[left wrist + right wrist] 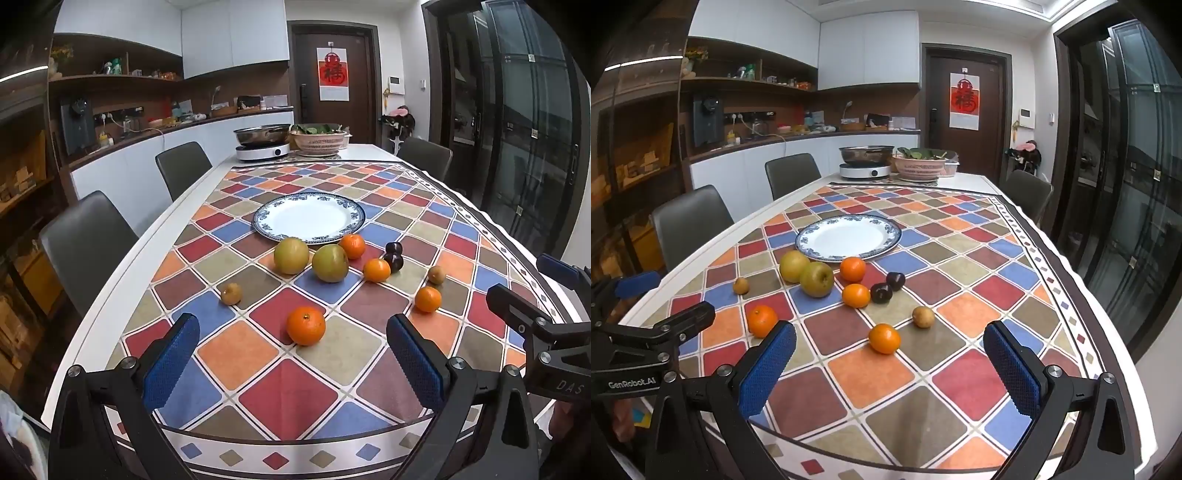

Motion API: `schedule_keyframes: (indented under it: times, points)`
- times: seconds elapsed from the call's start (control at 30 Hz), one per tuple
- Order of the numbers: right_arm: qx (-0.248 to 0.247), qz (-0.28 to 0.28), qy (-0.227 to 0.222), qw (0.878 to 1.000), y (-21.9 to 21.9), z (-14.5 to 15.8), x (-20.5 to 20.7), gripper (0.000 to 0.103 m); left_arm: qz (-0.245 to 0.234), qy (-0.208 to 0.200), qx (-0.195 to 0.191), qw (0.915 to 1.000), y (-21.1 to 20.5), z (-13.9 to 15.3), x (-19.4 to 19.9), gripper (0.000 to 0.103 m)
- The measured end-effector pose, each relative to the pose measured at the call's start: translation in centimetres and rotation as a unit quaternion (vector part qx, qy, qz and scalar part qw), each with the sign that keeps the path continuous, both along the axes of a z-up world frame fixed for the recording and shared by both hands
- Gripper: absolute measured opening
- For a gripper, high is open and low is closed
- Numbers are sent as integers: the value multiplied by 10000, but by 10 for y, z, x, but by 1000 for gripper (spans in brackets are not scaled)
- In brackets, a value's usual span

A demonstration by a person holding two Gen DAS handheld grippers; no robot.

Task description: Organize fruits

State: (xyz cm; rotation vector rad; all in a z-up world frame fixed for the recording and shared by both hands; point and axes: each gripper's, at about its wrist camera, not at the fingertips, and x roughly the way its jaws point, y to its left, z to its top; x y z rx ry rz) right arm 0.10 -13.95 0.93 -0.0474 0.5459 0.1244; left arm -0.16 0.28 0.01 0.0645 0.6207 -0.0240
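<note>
An empty white plate with a blue rim [309, 218] [849, 236] sits mid-table. In front of it lie loose fruits: two yellow-green pears [328, 263] [817, 278], several oranges [306, 325] [884, 338], two dark plums [392, 258] [888, 288] and two small brown fruits [231, 293] [923, 316]. My left gripper [291, 354] is open and empty, just short of the nearest orange. My right gripper [890, 360] is open and empty, just short of another orange. Each gripper shows at the edge of the other's view.
A checkered cloth [288, 384] covers the white table [122, 254]. At the far end stand a hot plate with a steel pan [263, 142] and a pink basket of greens [320, 139]. Grey chairs [86, 247] line the left side and one stands far right [424, 155].
</note>
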Motion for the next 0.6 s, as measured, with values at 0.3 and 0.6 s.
schedule_keyframes:
  times: [0.3,0.6]
  points:
    - [-3,6,2,10000,1,2,0,102,4,-2,2,10000,0,0,-1,103]
    - [-5,4,1,10000,1,2,-1,102,0,-3,6,10000,0,0,-1,103]
